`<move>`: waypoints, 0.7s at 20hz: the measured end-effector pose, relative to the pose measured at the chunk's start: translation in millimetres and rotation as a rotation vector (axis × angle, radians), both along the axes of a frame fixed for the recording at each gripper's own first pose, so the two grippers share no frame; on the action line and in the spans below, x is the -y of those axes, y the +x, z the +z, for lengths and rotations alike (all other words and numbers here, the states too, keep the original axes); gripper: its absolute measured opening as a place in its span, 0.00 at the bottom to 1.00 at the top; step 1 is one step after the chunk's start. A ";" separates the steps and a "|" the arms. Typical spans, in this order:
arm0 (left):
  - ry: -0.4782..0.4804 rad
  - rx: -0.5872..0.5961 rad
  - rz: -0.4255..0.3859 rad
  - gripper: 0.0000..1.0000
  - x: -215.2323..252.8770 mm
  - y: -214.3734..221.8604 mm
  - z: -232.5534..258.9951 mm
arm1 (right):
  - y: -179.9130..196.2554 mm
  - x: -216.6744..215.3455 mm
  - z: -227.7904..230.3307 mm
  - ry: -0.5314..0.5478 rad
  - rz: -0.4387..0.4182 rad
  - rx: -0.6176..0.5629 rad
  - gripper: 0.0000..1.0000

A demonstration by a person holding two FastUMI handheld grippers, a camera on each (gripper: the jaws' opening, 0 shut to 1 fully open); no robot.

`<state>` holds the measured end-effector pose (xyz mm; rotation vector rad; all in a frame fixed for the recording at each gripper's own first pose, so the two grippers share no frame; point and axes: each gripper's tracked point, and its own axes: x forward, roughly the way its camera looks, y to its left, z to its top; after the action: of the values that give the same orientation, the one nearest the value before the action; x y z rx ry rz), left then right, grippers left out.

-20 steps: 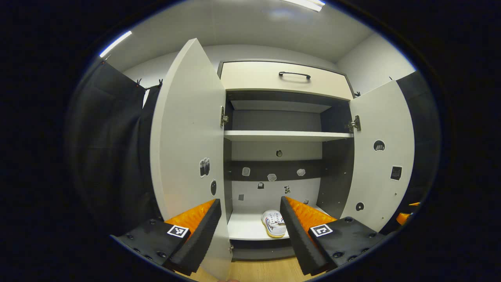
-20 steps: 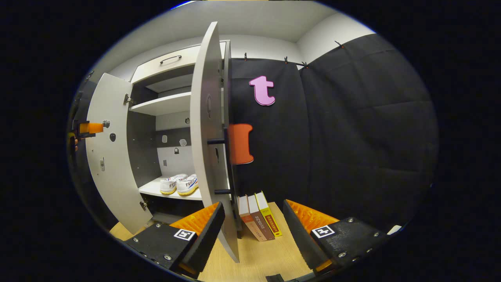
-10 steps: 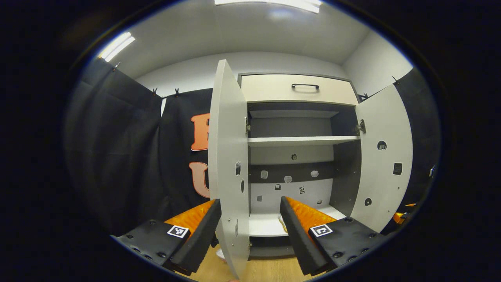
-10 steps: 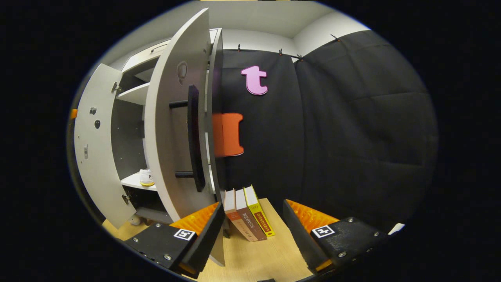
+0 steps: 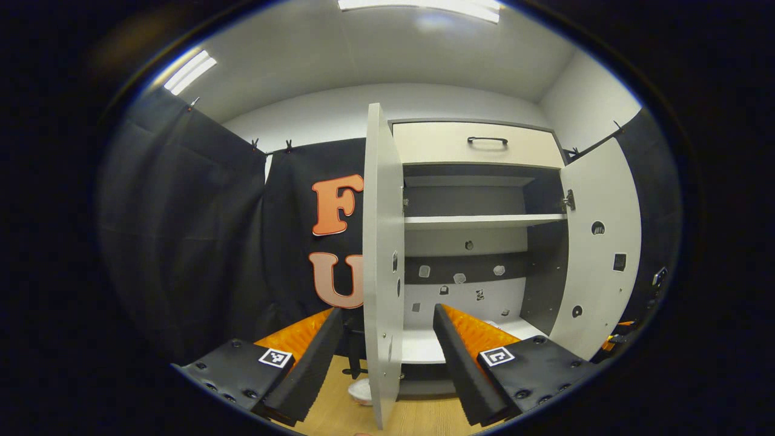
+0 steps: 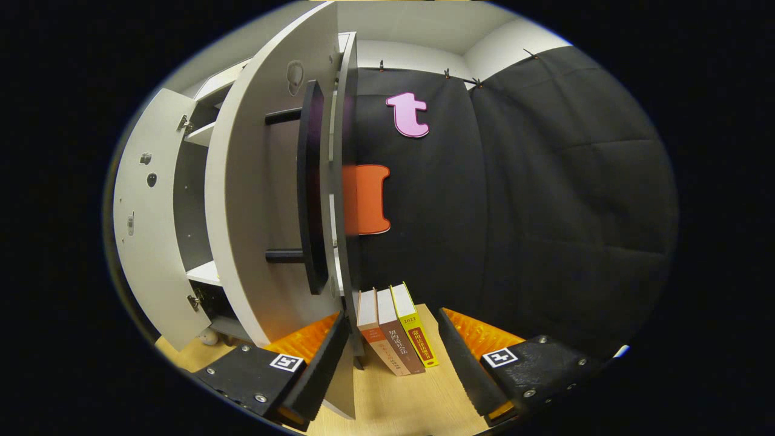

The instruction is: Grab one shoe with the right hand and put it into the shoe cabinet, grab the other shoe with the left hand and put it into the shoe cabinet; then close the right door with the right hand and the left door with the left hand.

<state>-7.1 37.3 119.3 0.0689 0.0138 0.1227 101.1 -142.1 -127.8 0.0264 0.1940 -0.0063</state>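
Hiding bottom shelf [image 5: 424, 350], left door [image 5: 382, 266] edge-on

Shoe cabinet [image 5: 478, 142]: pale fronts, dark interior, 1 top drawer with black handle, 2 white shelves visible, standing on wood floor. Left door [image 5: 382, 260]: open, seen nearly edge-on in the left gripper view. Right door [image 6: 260, 200]: white, open, long black bar handle [image 6: 310, 188] on its outer face. Shoes: cannot tell.
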 end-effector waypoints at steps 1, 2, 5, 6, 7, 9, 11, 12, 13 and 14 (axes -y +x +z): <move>-0.002 -0.003 0.005 0.97 -4.5 -1.4 -0.8 | -0.3 -2.2 -0.1 0.001 0.007 -0.001 0.92; 0.001 -0.003 0.012 0.95 -7.6 -2.3 -0.7 | -1.0 -6.4 -0.2 0.008 0.016 -0.004 0.92; 0.007 -0.002 0.023 0.94 -14.8 -2.1 0.5 | -1.6 -15.8 1.5 0.000 0.022 0.002 0.89; 0.007 -0.004 0.023 0.94 -16.7 -1.1 -0.1 | -1.2 -19.8 2.3 0.001 0.024 0.002 0.89; 0.005 -0.005 0.019 0.96 -16.8 0.9 -0.5 | -1.3 -25.3 1.7 0.007 0.028 0.000 0.89; 0.000 -0.008 0.011 0.97 -18.3 1.4 -2.4 | -2.1 -38.2 0.2 0.022 0.041 -0.004 0.89; -0.001 -0.010 0.011 0.97 -23.8 2.1 -4.2 | -1.1 -52.3 1.1 0.025 0.061 -0.005 0.89; -0.003 -0.013 0.011 0.97 -26.4 6.4 -7.3 | -0.3 -60.0 0.9 0.023 0.072 -0.006 0.89; -0.004 -0.015 0.009 0.94 -27.2 7.9 -10.9 | 1.9 -68.9 0.9 0.021 0.082 -0.006 0.89; -0.004 -0.015 0.012 0.96 -29.6 8.2 -11.5 | 3.9 -65.2 -1.5 0.020 0.091 -0.006 0.89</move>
<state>1.1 66.9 107.7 0.0660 0.0299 0.1343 105.0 -76.9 -129.3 0.0374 0.2013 0.0867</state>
